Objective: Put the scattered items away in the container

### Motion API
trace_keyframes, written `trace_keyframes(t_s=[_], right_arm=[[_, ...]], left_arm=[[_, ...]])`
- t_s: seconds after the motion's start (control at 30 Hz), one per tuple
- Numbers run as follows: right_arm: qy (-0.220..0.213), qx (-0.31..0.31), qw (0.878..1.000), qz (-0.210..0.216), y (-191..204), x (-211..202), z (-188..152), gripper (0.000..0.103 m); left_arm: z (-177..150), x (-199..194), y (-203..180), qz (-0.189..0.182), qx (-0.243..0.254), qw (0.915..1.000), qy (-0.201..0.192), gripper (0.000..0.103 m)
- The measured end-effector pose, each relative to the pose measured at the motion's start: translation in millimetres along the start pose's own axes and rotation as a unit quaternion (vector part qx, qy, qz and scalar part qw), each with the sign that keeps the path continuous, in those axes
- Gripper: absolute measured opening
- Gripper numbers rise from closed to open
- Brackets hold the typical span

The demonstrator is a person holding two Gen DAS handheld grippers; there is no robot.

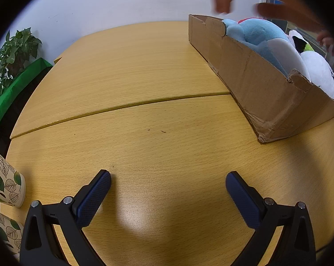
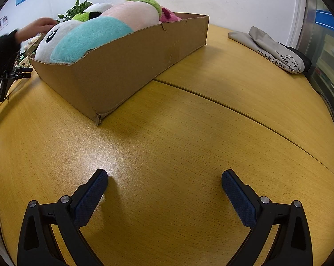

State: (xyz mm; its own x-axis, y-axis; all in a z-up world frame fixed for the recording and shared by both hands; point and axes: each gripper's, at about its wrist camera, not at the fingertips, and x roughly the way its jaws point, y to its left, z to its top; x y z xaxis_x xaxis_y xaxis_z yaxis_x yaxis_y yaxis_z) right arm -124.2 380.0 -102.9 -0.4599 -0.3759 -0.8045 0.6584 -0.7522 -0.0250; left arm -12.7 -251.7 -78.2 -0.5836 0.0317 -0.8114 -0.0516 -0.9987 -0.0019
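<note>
On the wooden table [image 2: 189, 133] sits the cardboard box [image 2: 127, 66], packed with plush toys [image 2: 95, 33] that rise above its rim. Left gripper [image 1: 168, 190] and right gripper [image 2: 164, 188] both hover low over bare tabletop, jaws spread wide, holding nothing. A bare hand [image 2: 37, 27] reaches over the box's far end. Leaf-print paper cups [image 1: 4, 181] stand beside the left gripper; a folded grey cloth [image 2: 275, 48] lies beyond the box.

leaf-print paper cups [image 1: 8, 186], potted plant [image 1: 13, 53], folded grey cloth [image 2: 275, 49]

Bright overhead glare on the table [image 1: 144, 110], fisheye-dark corners, blurred hand [image 1: 266, 2].
</note>
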Motion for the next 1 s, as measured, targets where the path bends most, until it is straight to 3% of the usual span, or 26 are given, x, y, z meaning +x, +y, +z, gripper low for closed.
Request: trace_keyframes(t_s=[1.0], right_arm=[[0.0,0.001,1.0,0.001,-2.1,1.7,0.5,0.103]], left_arm=[[2.6,0.1,3.8,0.0,0.0,1.0,0.0,0.103]])
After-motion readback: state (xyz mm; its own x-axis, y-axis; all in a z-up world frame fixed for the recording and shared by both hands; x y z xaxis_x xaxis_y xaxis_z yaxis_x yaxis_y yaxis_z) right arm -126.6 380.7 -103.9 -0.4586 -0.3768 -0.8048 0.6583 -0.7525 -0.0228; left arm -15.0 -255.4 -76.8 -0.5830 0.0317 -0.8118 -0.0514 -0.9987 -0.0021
